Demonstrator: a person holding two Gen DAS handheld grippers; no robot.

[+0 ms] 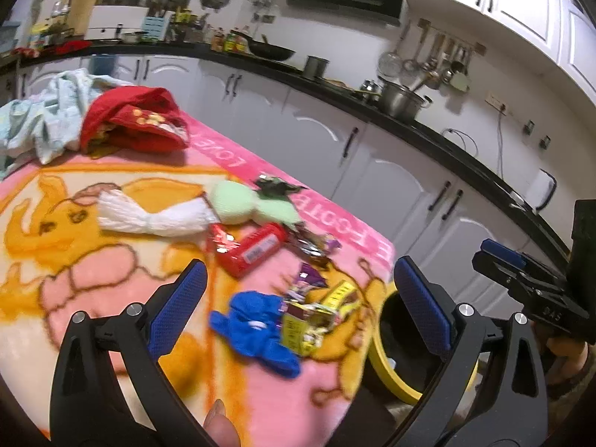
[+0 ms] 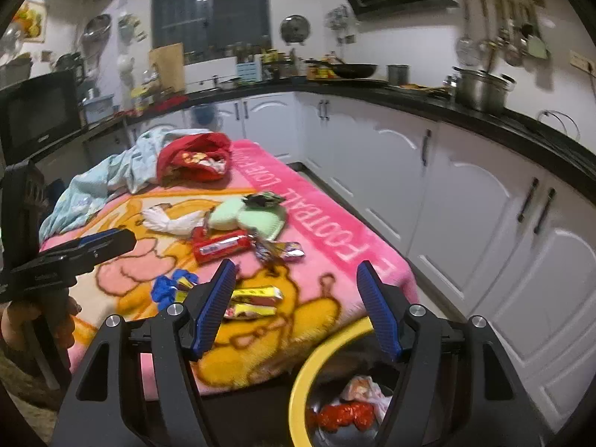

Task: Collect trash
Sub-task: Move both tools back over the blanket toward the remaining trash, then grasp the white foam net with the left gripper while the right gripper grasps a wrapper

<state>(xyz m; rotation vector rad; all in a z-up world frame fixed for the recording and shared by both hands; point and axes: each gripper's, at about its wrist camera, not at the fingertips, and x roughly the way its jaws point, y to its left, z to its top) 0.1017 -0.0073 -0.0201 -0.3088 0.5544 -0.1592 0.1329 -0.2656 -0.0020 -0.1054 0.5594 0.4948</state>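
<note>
Crinkled yellow snack wrappers (image 2: 253, 300) are scattered on the pink cartoon-printed blanket (image 2: 335, 231) beside a blue crumpled cloth (image 1: 257, 327), a red foil packet (image 1: 249, 251) and a pale green sponge (image 2: 246, 218). Both the left gripper (image 1: 298, 298) and right gripper (image 2: 298, 298) are held with jaws spread and empty. A yellow-rimmed bin (image 2: 320, 350), already holding trash, stands just below the blanket's edge.

Red wrapper (image 1: 249, 254) lies flat ahead of the left claw (image 1: 300, 307). Purple foil wrappers (image 1: 314, 247) just beyond, right of it. Yellow wrappers (image 2: 253, 300) crumpled between claw tips. Yellow-rimmed bin (image 2: 301, 376) below right claw (image 2: 296, 311), holding red and white trash (image 2: 344, 411).
</note>
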